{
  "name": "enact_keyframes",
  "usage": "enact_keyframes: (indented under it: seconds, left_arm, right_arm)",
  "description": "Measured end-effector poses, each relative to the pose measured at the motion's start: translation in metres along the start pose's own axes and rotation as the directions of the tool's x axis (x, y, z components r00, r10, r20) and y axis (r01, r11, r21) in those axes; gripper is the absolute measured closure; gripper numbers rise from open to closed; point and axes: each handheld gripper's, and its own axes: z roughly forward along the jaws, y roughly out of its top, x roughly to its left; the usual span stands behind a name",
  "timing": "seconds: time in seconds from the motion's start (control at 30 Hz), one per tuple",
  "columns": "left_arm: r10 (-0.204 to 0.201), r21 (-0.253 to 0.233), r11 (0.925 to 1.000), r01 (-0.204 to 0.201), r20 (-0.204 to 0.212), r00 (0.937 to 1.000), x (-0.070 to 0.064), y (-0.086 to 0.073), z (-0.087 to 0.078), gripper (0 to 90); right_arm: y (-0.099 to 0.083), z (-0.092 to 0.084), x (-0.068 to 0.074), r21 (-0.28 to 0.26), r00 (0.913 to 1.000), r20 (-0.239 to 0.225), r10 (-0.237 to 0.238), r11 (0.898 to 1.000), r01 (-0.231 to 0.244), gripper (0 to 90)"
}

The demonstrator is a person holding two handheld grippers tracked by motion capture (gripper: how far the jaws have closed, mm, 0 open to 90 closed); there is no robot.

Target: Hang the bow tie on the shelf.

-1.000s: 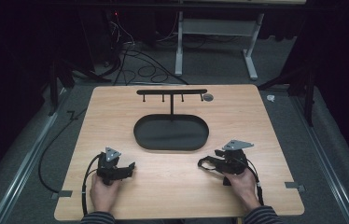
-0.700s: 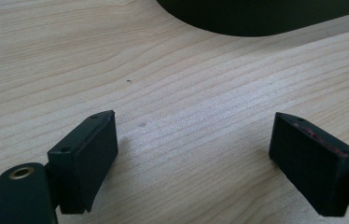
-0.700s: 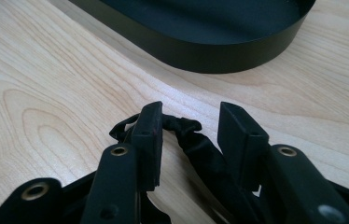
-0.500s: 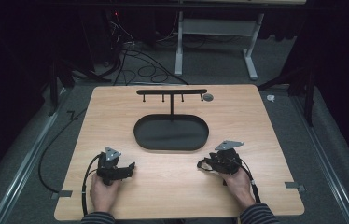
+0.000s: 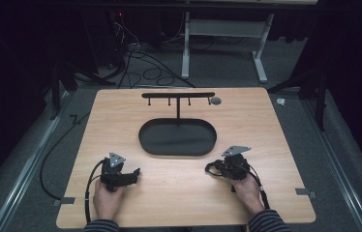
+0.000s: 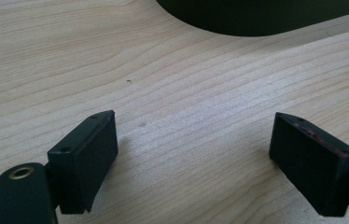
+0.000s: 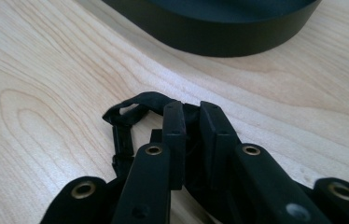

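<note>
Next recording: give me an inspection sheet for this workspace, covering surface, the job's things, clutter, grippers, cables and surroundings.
Surface: light wooden table, bare apart from what follows.
Job's things: black strap, buckled, lying on the wood; black oval tray with hook rack behind it.
Clutter: small grey round thing by the rack's end.
Grippers: left gripper open over bare wood; right gripper, jaws just closed, shut on the black strap.
Cables: gripper cable looping off the left gripper; loose cables on the floor behind.
Surroundings: dark room, grey floor, white table frame beyond.
</note>
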Motion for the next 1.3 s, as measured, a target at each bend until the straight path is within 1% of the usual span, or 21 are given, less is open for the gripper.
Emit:
enact_keyframes:
  seconds: [0.03,0.1,0.17,0.23,0.27,0.3,0.33,0.37,0.43,0.57,0.63,0.7,0.77,0.9,1.3]
  left_arm:
    - [0.000,0.000,1.0000,0.000,0.000,1.0000,0.000,0.000,0.000,15.8]
    - [0.000,0.000,1.0000,0.000,0.000,1.0000,0.000,0.000,0.000,15.8]
    - [0.000,0.000,1.0000,0.000,0.000,1.0000,0.000,0.000,0.000,15.8]
    - [0.000,0.000,1.0000,0.000,0.000,1.0000,0.000,0.000,0.000,15.8]
    - [0.000,0.000,1.0000,0.000,0.000,1.0000,0.000,0.000,0.000,15.8]
    - [0.000,0.000,1.0000,0.000,0.000,1.0000,0.000,0.000,0.000,15.8]
    - [0.000,0.000,1.0000,0.000,0.000,1.0000,0.000,0.000,0.000,15.8]
    - [0.000,-0.001,1.0000,0.000,0.000,1.0000,0.000,0.000,0.000,15.8]
    - [0.000,0.000,1.0000,0.000,0.000,1.0000,0.000,0.000,0.000,15.8]
    - [0.000,-0.001,1.0000,0.000,0.000,1.0000,0.000,0.000,0.000,15.8]
    - [0.000,0.000,1.0000,0.000,0.001,1.0000,0.000,0.000,0.000,15.8]
    - [0.000,0.000,1.0000,0.000,0.000,1.0000,0.000,0.000,0.000,15.9]
    - [0.000,0.000,1.0000,0.000,0.000,1.0000,0.000,0.000,0.000,15.9]
    - [0.000,0.000,1.0000,0.000,0.000,1.0000,0.000,0.000,0.000,15.8]
    - [0.001,0.000,1.0000,-0.001,0.000,1.0000,0.000,0.000,0.000,15.9]
  right_arm:
    - [0.001,-0.005,0.000,-0.021,1.0000,0.002,0.003,1.000,-0.003,83.2]
    - [0.002,-0.007,0.000,-0.027,1.0000,0.004,0.004,1.000,-0.004,83.3]
    - [0.002,-0.012,-0.001,-0.047,0.9999,0.003,0.013,0.999,-0.013,83.3]
    - [0.004,-0.019,-0.004,-0.068,0.9999,0.003,0.012,0.998,-0.012,83.3]
    - [0.004,-0.019,-0.004,-0.068,0.9999,0.003,0.012,0.998,-0.012,83.3]
    - [0.006,-0.024,-0.004,-0.077,0.9998,0.006,0.018,0.997,-0.018,83.3]
    - [0.006,-0.024,-0.004,-0.077,0.9998,0.006,0.018,0.997,-0.018,83.3]
    - [0.008,-0.031,-0.004,-0.097,0.9998,0.013,0.015,0.995,-0.014,83.3]
    - [0.009,-0.033,-0.005,-0.103,0.9998,0.014,0.013,0.995,-0.012,83.3]
    - [0.014,-0.045,-0.004,-0.144,0.9997,0.018,0.016,0.990,-0.013,83.3]
    - [0.014,-0.046,-0.004,-0.147,0.9997,0.020,0.015,0.989,-0.012,83.3]
    - [0.017,-0.051,-0.004,-0.167,0.9996,0.023,0.014,0.986,-0.010,83.4]
    - [0.018,-0.052,-0.004,-0.170,0.9996,0.023,0.014,0.985,-0.010,83.4]
    - [0.022,-0.058,-0.005,-0.201,0.9995,0.023,0.019,0.980,-0.014,83.5]
    - [0.033,-0.070,-0.011,-0.238,0.9993,0.021,0.031,0.971,-0.025,83.6]
